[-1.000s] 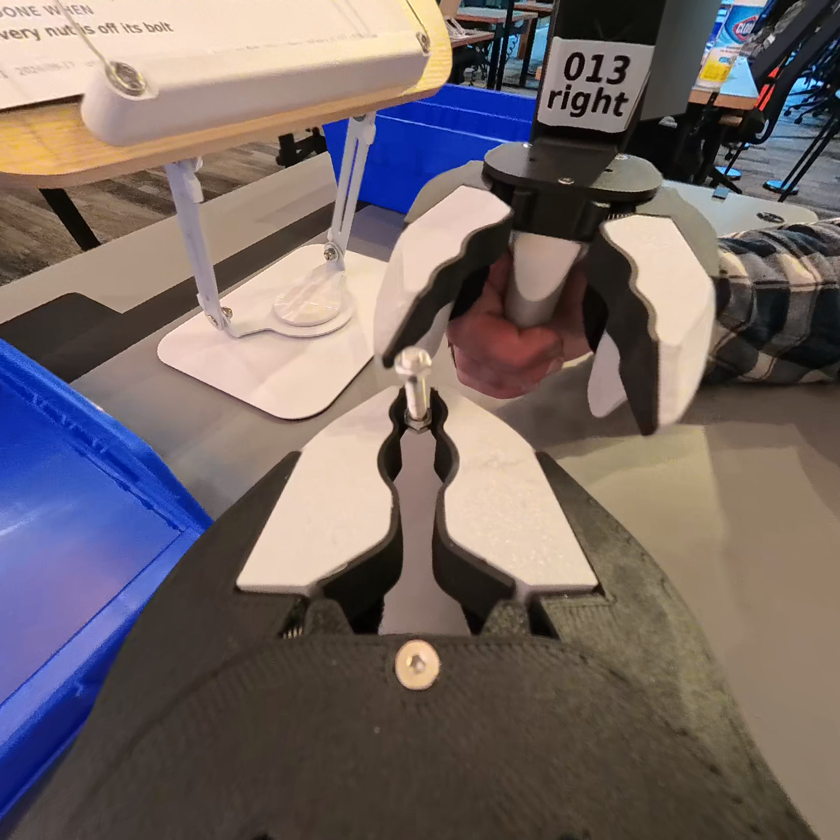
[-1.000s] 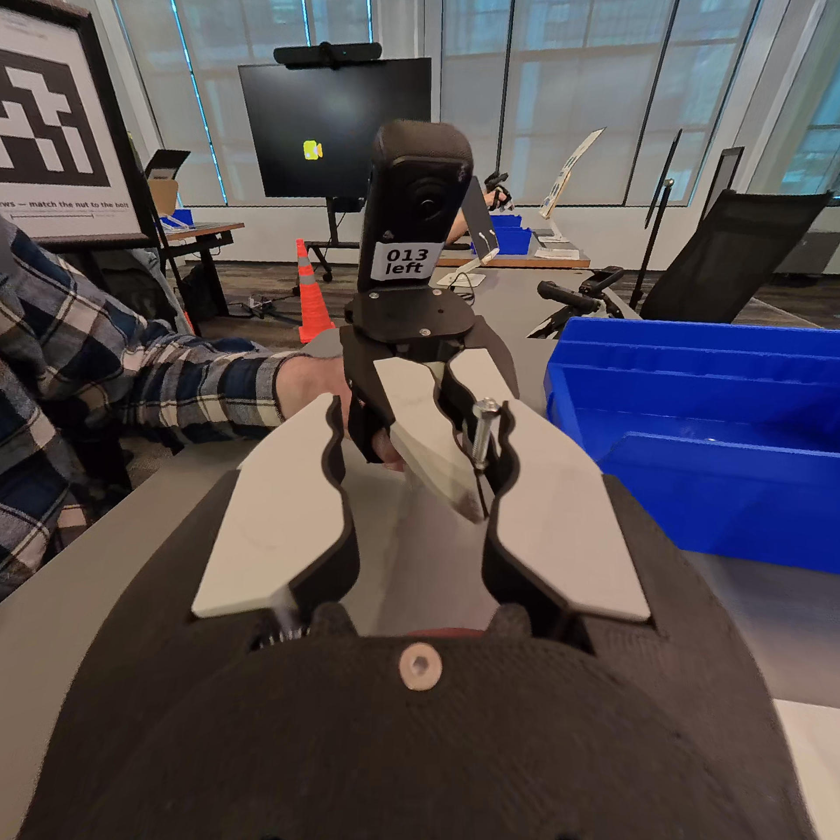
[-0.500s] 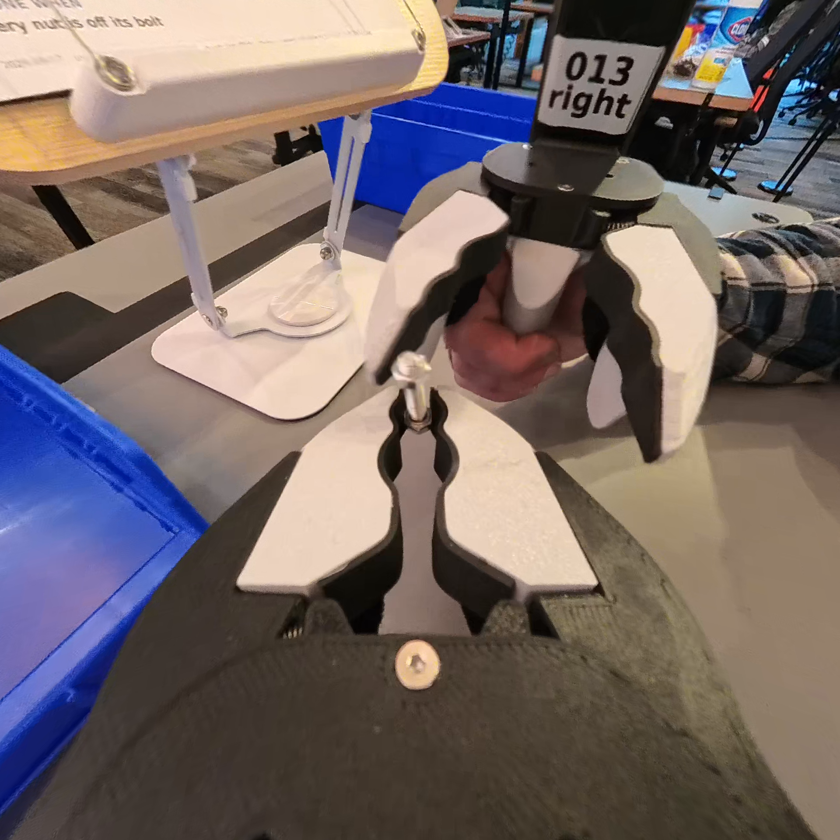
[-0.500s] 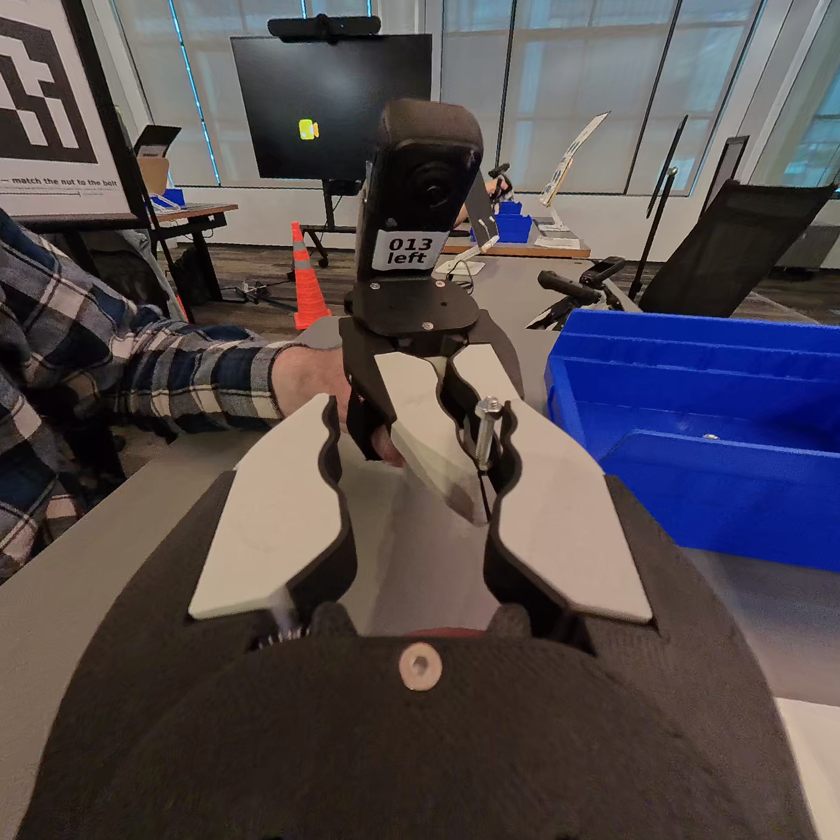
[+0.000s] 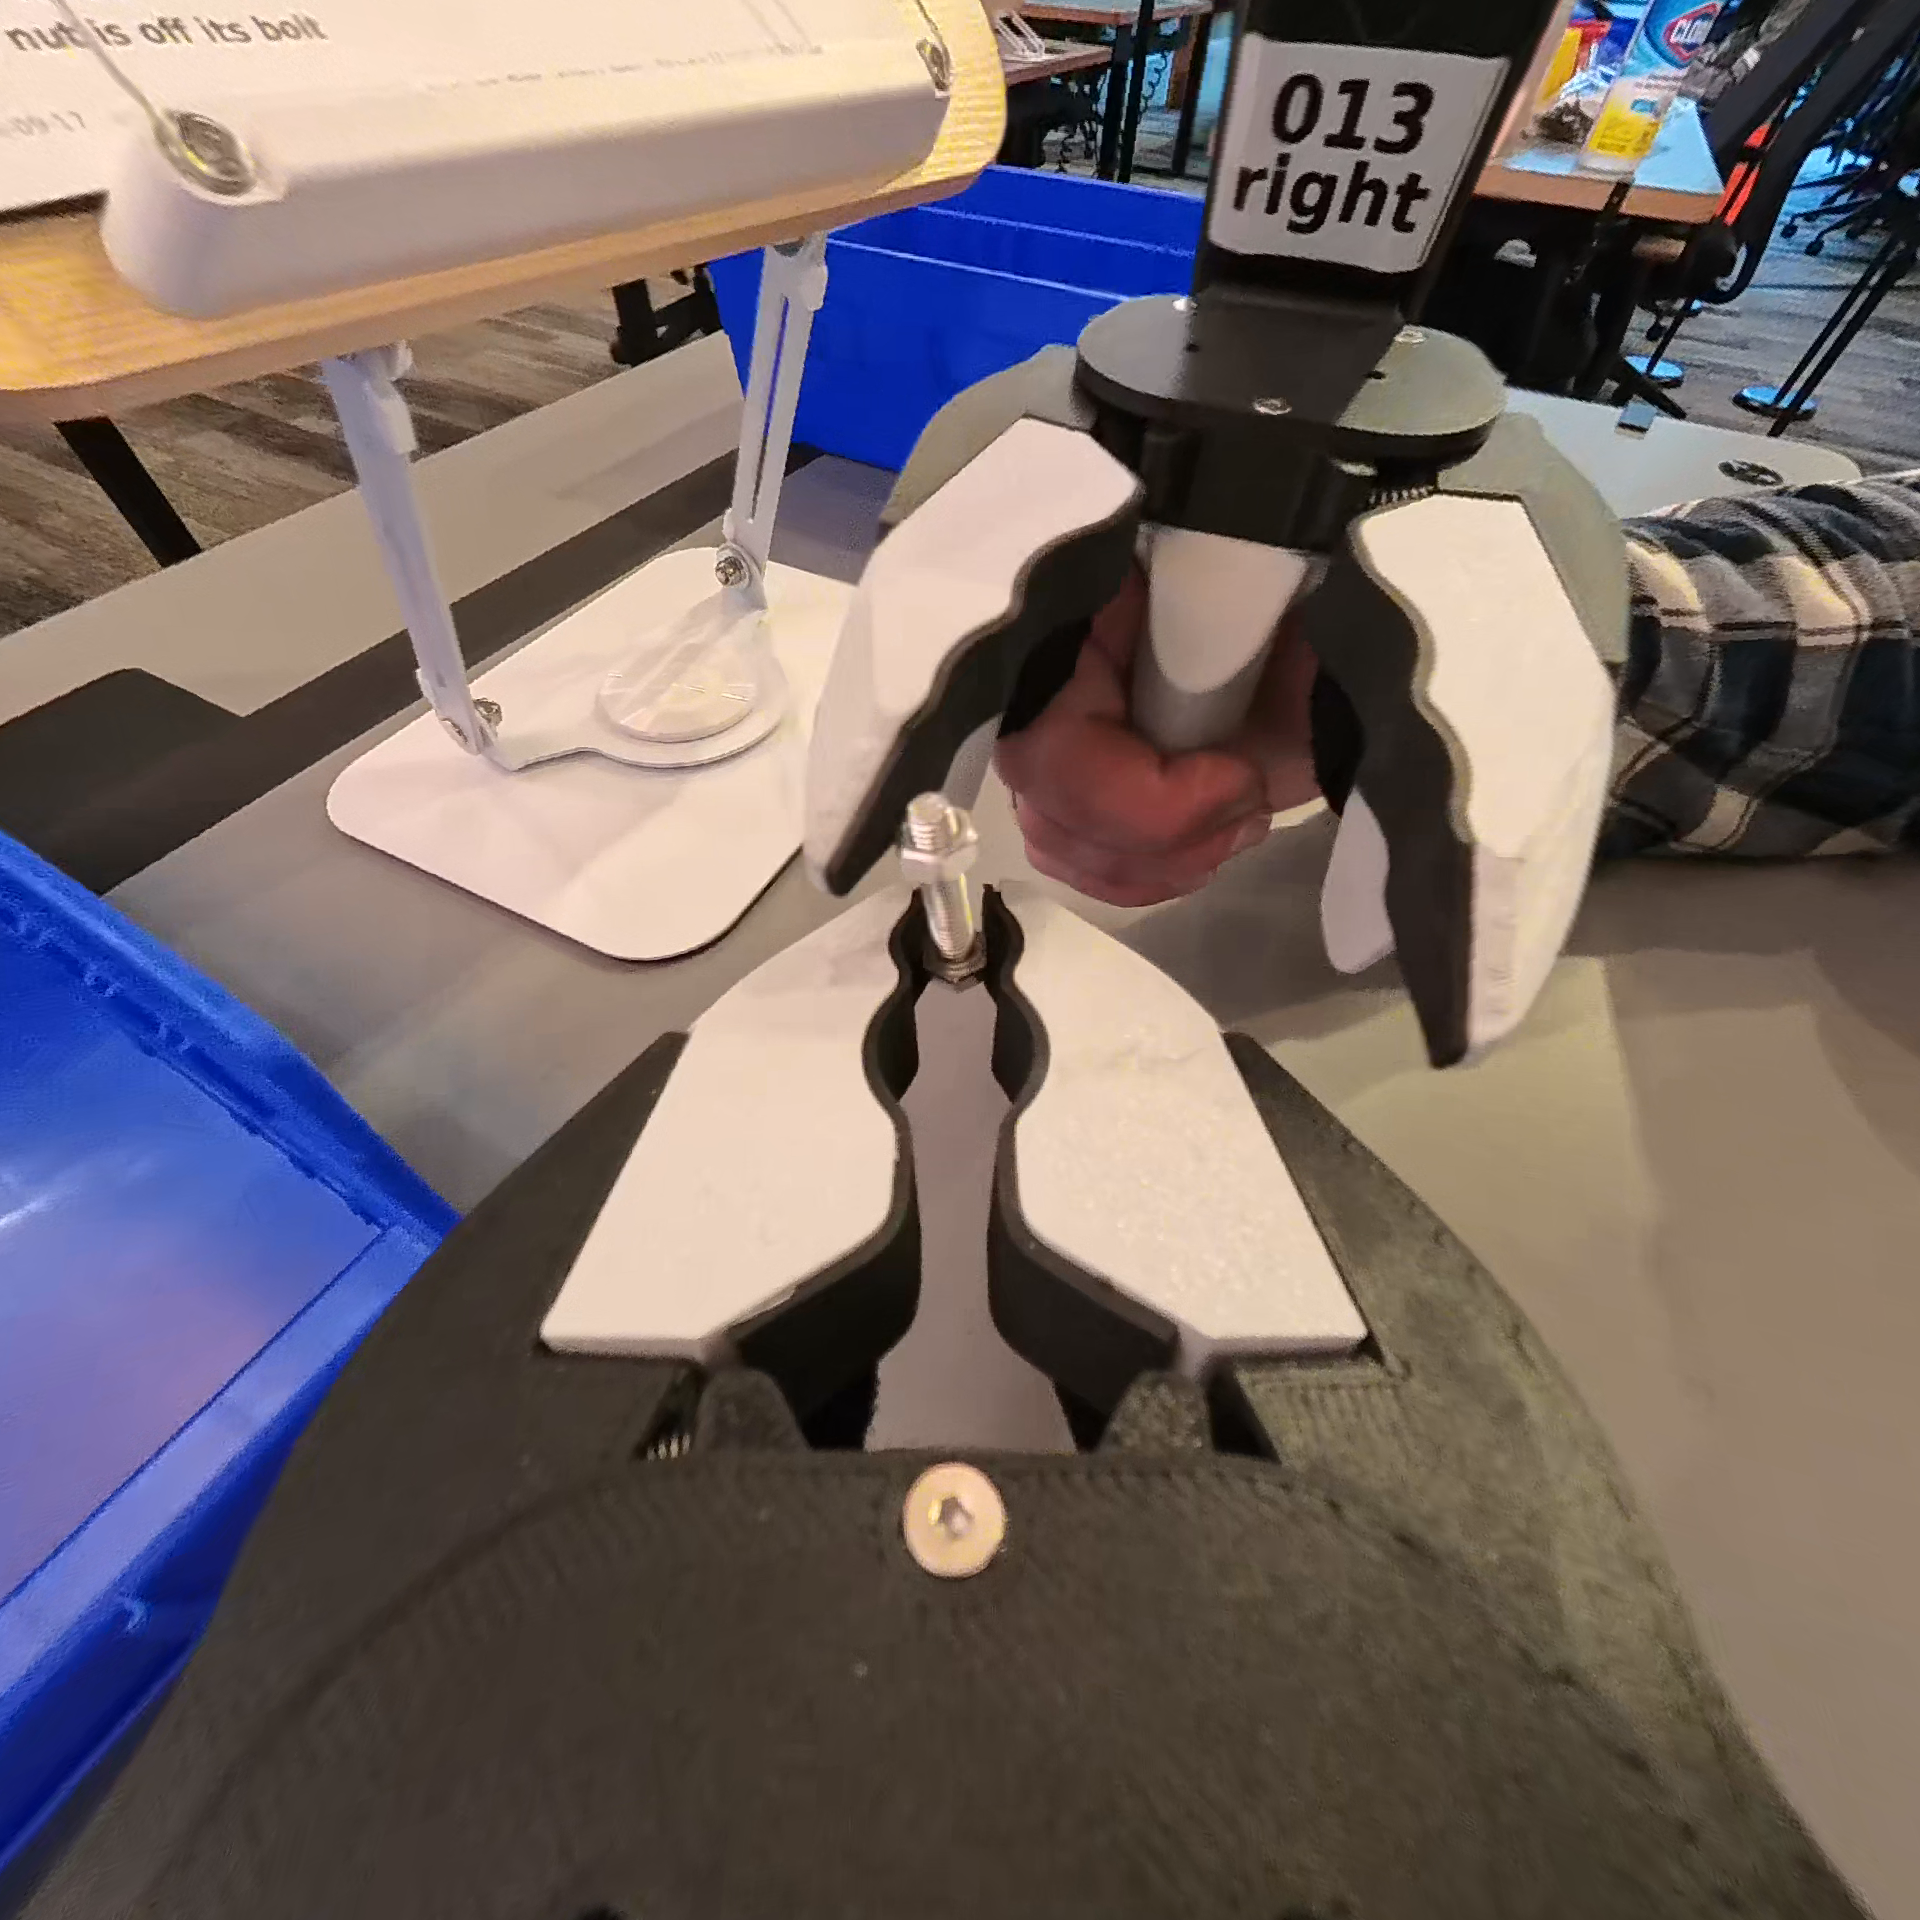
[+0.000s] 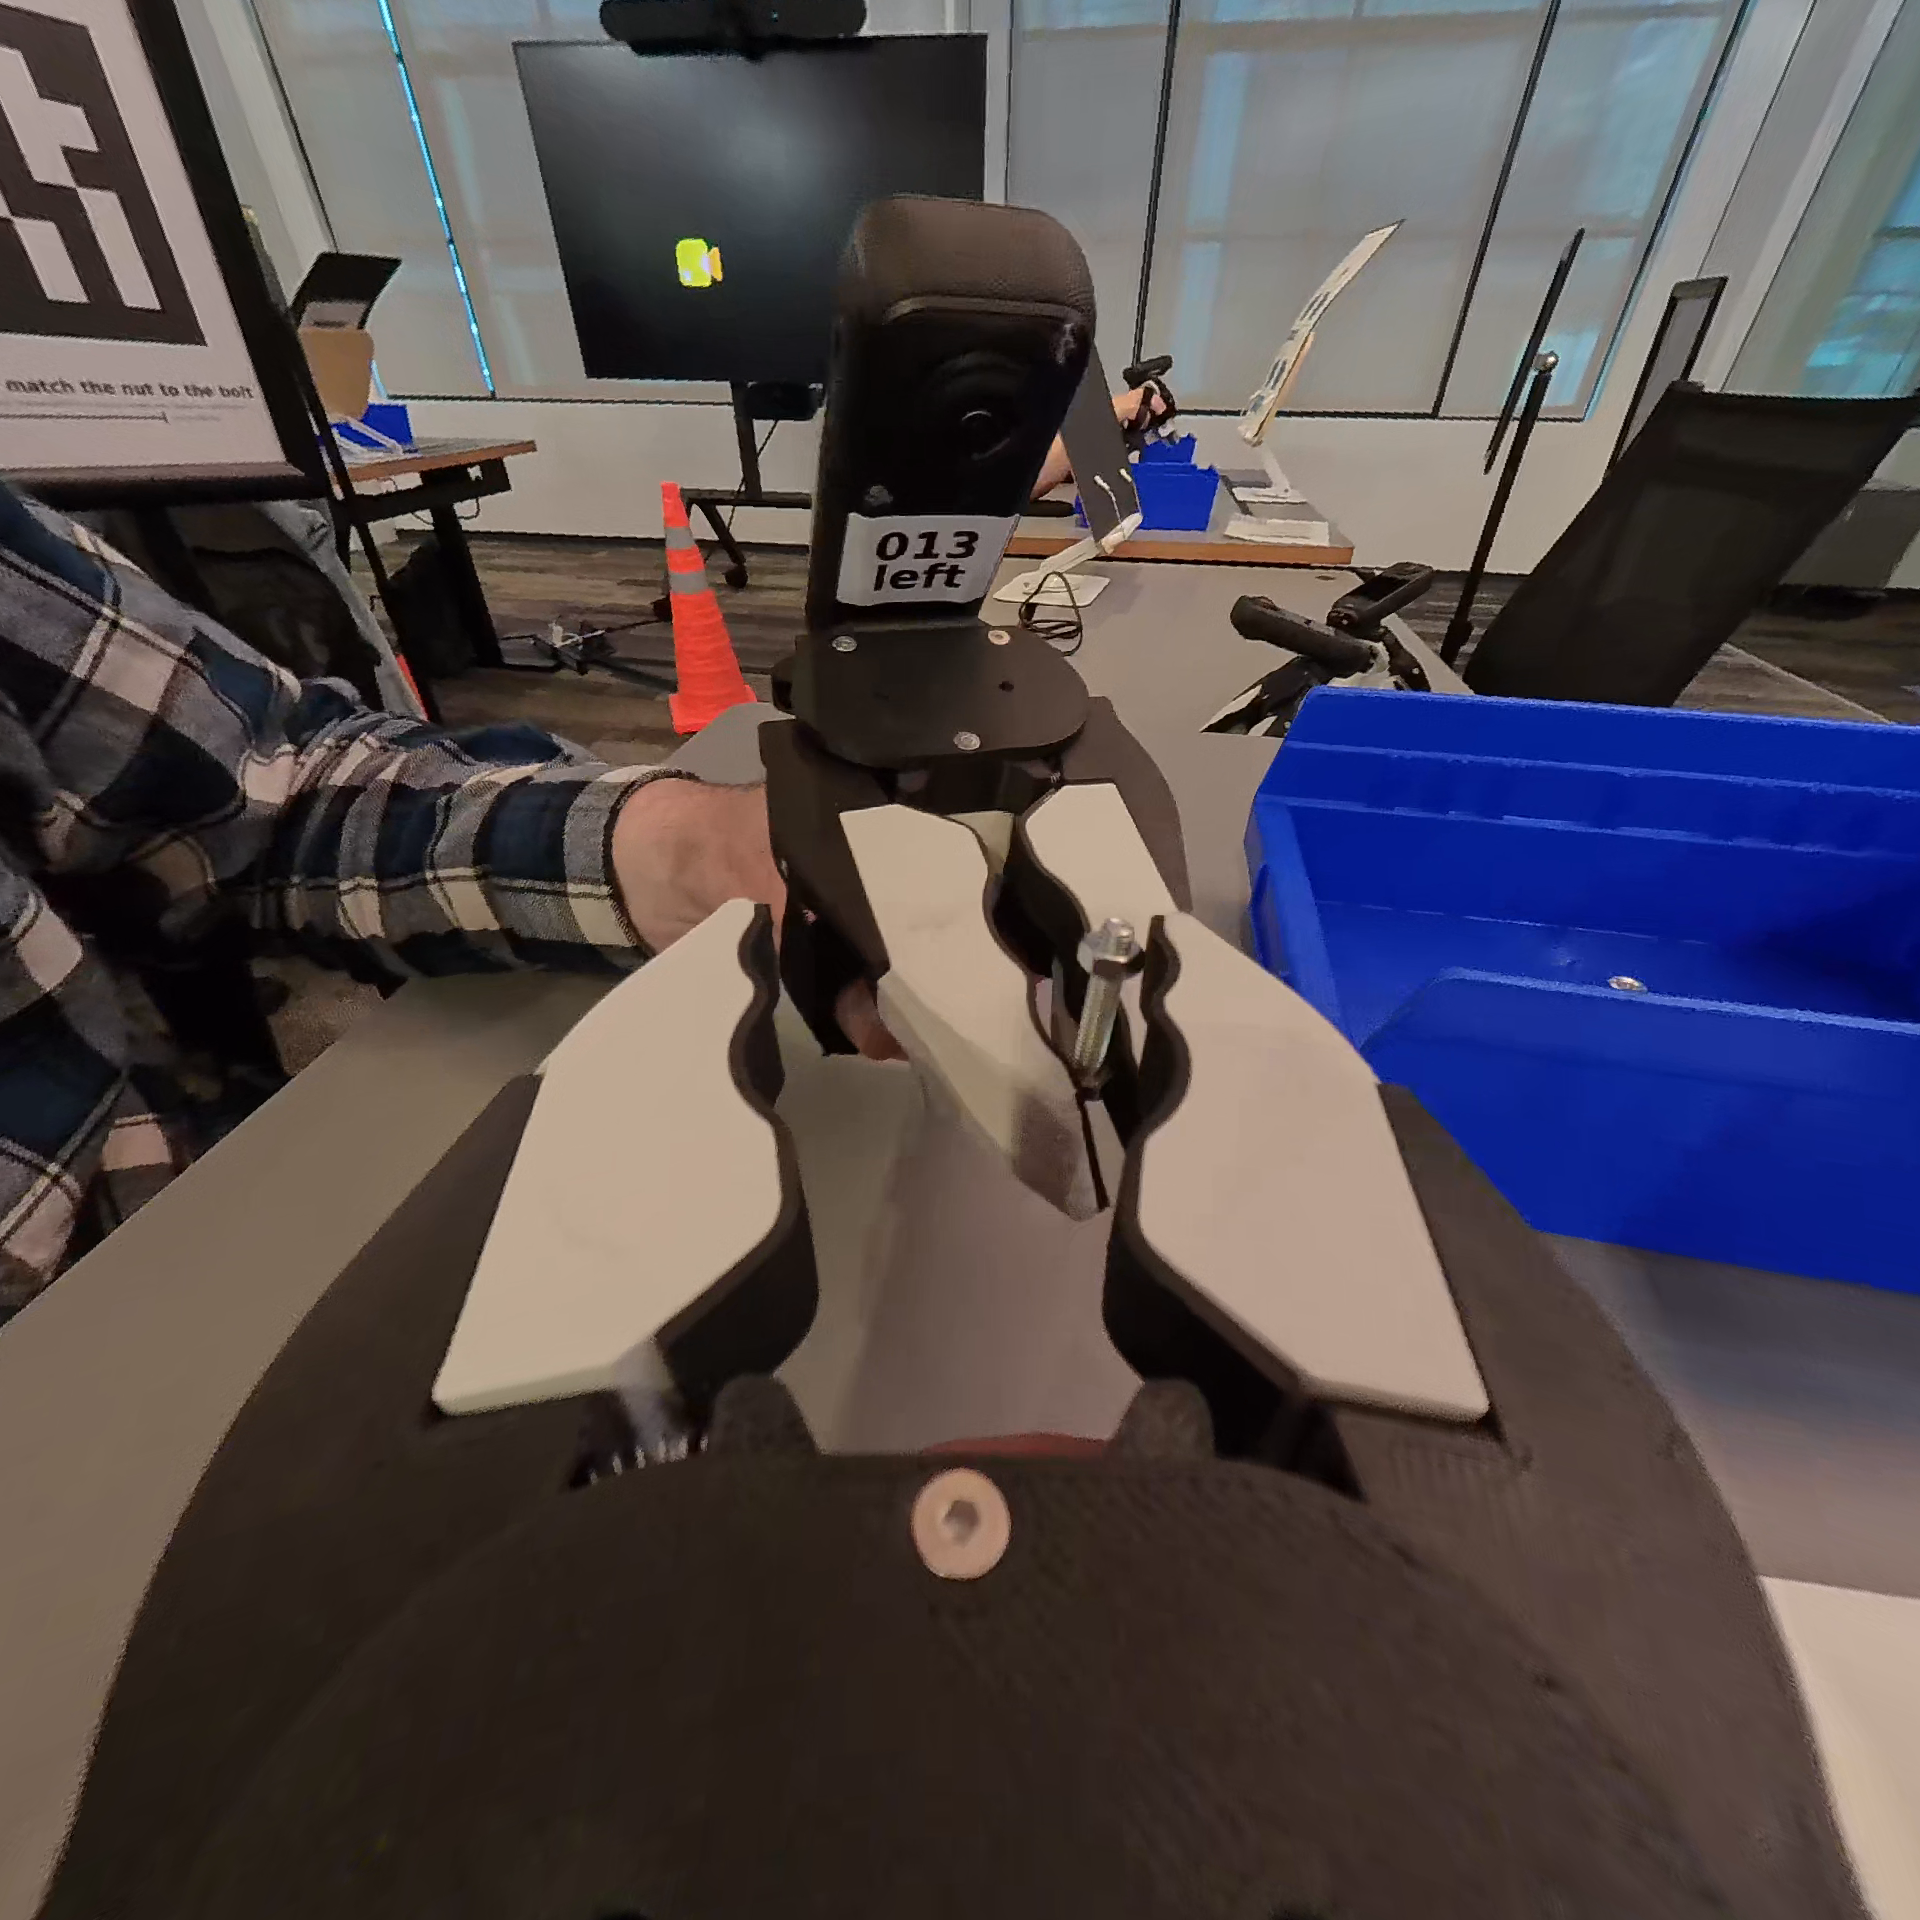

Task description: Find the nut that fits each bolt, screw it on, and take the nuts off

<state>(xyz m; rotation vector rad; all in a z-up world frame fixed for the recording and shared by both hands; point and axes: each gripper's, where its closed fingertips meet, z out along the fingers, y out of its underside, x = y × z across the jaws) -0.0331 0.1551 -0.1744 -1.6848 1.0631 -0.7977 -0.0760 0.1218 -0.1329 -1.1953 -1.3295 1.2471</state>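
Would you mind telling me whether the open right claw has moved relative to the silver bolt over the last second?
Yes. The right claw has edged toward the silver bolt; its near finger now sits right beside the nut.

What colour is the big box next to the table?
Bright blue. The box shows best in the right wrist view.

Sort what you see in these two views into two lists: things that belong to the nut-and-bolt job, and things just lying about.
Job:
- bolt, held upright in the left gripper
- nut near its top
- right gripper, open
- blue bin

Lying about:
- white stand
- orange cone
- black screen
- black chair
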